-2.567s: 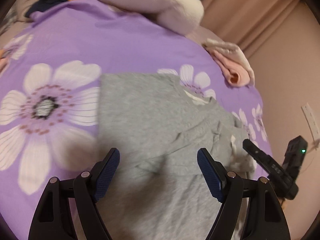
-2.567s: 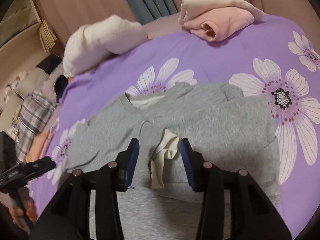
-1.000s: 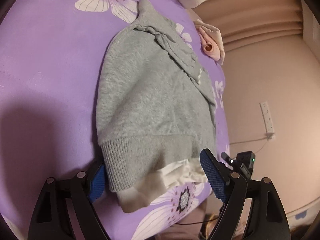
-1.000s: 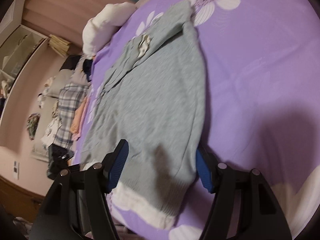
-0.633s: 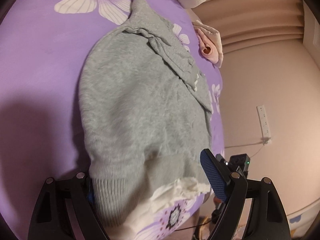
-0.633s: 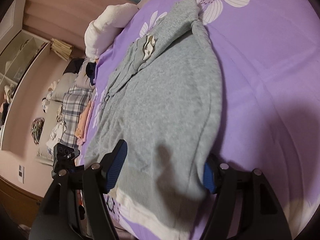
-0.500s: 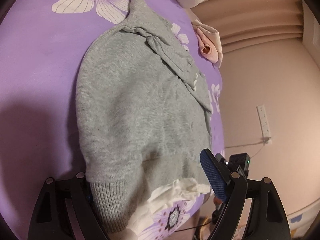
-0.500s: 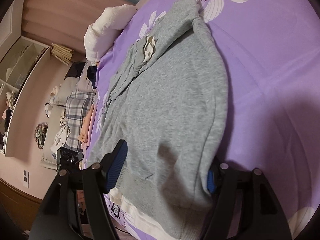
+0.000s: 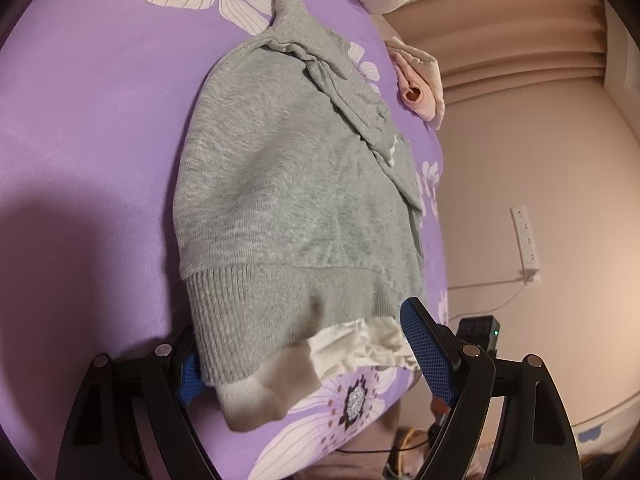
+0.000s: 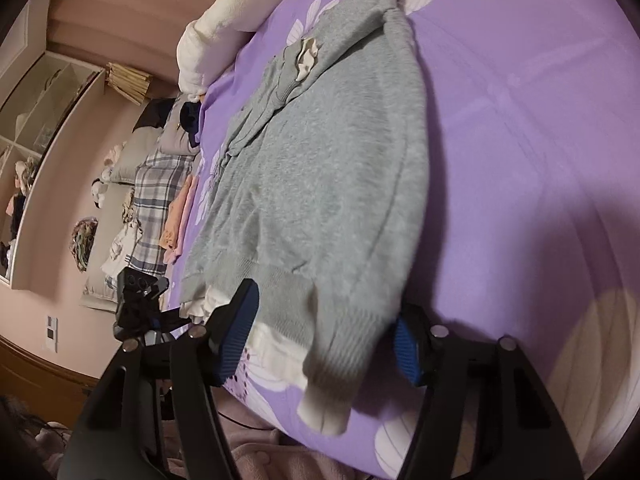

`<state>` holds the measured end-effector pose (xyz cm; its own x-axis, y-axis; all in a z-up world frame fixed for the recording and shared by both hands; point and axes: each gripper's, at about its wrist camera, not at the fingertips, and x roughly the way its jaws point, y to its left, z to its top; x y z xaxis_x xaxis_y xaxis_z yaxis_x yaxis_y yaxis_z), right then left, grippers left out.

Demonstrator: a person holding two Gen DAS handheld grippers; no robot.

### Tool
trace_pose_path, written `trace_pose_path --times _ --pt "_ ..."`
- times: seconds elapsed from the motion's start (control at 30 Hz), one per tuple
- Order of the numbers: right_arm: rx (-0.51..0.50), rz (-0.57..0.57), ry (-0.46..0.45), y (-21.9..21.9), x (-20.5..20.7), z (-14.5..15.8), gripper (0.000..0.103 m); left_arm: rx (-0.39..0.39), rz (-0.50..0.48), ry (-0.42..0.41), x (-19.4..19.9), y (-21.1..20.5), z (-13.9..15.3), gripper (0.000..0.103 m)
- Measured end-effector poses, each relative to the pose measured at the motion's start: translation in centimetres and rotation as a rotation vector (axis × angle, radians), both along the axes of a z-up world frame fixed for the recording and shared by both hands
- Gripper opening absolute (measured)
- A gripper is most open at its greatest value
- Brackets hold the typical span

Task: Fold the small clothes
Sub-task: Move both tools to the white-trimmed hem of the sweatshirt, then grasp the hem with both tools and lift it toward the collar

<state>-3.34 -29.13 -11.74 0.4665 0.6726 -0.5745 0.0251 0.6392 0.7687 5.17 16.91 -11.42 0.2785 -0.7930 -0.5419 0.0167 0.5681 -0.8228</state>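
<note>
Sweater (image 9: 288, 184) hem at bedspread (image 9: 92, 128) edge.

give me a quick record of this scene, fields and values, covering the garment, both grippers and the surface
garment: grey sweater, white lining showing below its ribbed hem, sleeves folded across its top
surface: purple floral bedsheet
left gripper: open, jaws straddling the hem corner
right gripper: open, jaws straddling the other hem corner
nearby: pink folded garment, cream plush blanket
fold stage: hem not yet lifted
</note>
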Motion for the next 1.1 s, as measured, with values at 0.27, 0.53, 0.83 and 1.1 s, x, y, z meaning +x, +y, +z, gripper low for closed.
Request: trace_pose_path --times 0.27,0.53,0.83,1.1 --pt "0.017 -0.038 -0.012 0.7 0.6 -0.5 0.057 0.019 0.033 0.000 0.9 -0.7 0.1 0.085" --pt "-0.030 -0.016 0.000 2.0 0.8 -1.0 0.018 0.058 0.087 0.049 0.1 1.2 -1.1 0.029" --pt "-0.028 -0.004 -0.022 2.2 0.8 -0.6 0.017 0.030 0.058 0.039 -0.7 1.3 -0.9 0.021" --pt "-0.004 -0.018 -0.093 2.3 0.8 0.8 0.014 -0.026 0.086 -0.045 0.2 1.1 1.0 0.011"
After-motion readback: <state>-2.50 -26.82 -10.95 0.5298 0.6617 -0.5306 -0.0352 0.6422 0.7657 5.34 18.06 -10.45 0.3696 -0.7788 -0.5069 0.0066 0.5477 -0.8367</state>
